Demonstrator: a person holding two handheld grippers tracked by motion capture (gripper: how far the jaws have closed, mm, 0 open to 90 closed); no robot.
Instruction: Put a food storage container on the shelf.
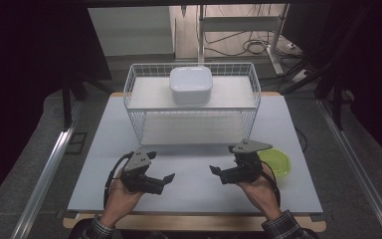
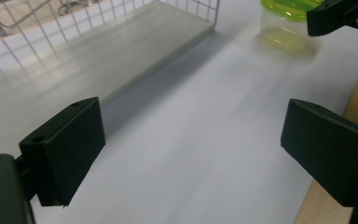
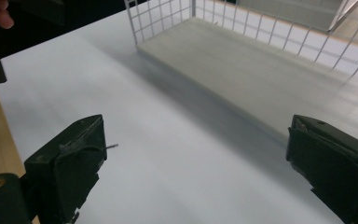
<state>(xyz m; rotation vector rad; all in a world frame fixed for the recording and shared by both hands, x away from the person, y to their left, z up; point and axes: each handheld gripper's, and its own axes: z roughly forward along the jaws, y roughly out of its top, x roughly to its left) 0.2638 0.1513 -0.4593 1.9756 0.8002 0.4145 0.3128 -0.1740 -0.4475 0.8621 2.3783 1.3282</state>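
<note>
Overhead light is even on my table [image 1: 194,194]; room round it is v. dark, corners of high view near black. Soft shadow under wire rack [image 1: 129,94] on the near side. Both gripper views are smeared w/ motion blur across the tabletop; green lidded container [image 2: 286,21] is soft, out of focus. Mild sheen on the rack's shelf board, no harsh glare.

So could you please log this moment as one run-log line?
left gripper: open, empty | right gripper: open, empty | green container: beside right gripper | white box: on wire shelf
</note>
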